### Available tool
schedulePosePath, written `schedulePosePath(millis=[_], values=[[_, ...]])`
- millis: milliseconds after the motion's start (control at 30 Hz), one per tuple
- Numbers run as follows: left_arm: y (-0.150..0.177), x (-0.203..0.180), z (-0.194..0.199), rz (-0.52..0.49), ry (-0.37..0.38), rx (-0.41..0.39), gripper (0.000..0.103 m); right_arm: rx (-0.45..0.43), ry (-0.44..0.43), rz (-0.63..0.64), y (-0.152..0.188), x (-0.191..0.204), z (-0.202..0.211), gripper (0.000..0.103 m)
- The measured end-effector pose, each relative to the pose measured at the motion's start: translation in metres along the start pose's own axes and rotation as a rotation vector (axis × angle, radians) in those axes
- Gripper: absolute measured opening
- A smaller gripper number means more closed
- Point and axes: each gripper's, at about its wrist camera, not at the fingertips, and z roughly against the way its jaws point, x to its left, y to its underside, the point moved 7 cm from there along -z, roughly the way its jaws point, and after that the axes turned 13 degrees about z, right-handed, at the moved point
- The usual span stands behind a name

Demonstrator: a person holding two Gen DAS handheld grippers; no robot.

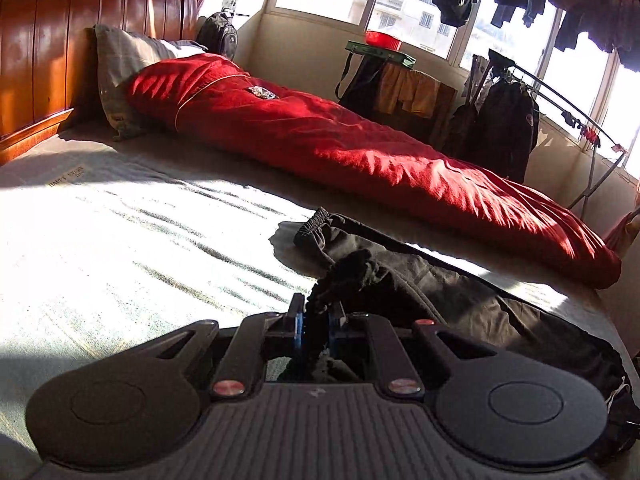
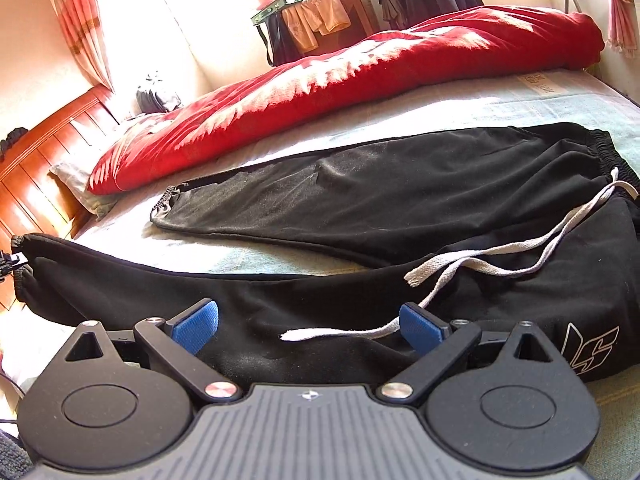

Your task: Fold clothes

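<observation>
Black sweatpants [image 2: 400, 200] lie spread on the bed, both legs stretched toward the headboard, the waistband at the right with a white drawstring [image 2: 480, 260] trailing over the near leg. A white logo [image 2: 588, 352] marks the hip. My right gripper [image 2: 308, 328] is open just over the near leg, its blue pads [image 2: 196, 326] wide apart. In the left wrist view my left gripper [image 1: 318, 316] is shut on the bunched cuff of the near leg of the sweatpants [image 1: 440, 280], lifted a little off the sheet. The other leg's elastic cuff [image 1: 316, 228] lies beyond it.
A long red quilt [image 1: 340, 132] lies rolled along the far side of the bed, with a grey pillow [image 1: 120, 64] against the wooden headboard [image 1: 80, 32]. The pale sheet [image 1: 120, 240] stretches to the left. Clothes racks [image 1: 560, 120] and hanging laundry stand by the windows.
</observation>
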Motion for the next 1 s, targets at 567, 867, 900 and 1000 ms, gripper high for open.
schedulePosePath(millis=[567, 867, 900, 1000], values=[[0.022, 0.043, -0.151, 0.067, -0.065, 0.258, 0.019, 0.002, 0.105, -0.064, 0.016, -0.015, 0.021, 0.099], [0.027, 0.065, -0.102, 0.076, -0.110, 0.182, 0.049, -0.007, 0.089, -0.073, 0.013, -0.013, 0.018, 0.099], [0.027, 0.074, -0.094, 0.106, -0.127, 0.179, 0.050, -0.007, 0.080, -0.073, 0.012, -0.012, 0.015, 0.099], [0.040, 0.084, -0.081, 0.234, -0.063, 0.229, 0.052, -0.002, 0.054, -0.061, 0.008, -0.007, 0.007, 0.099]])
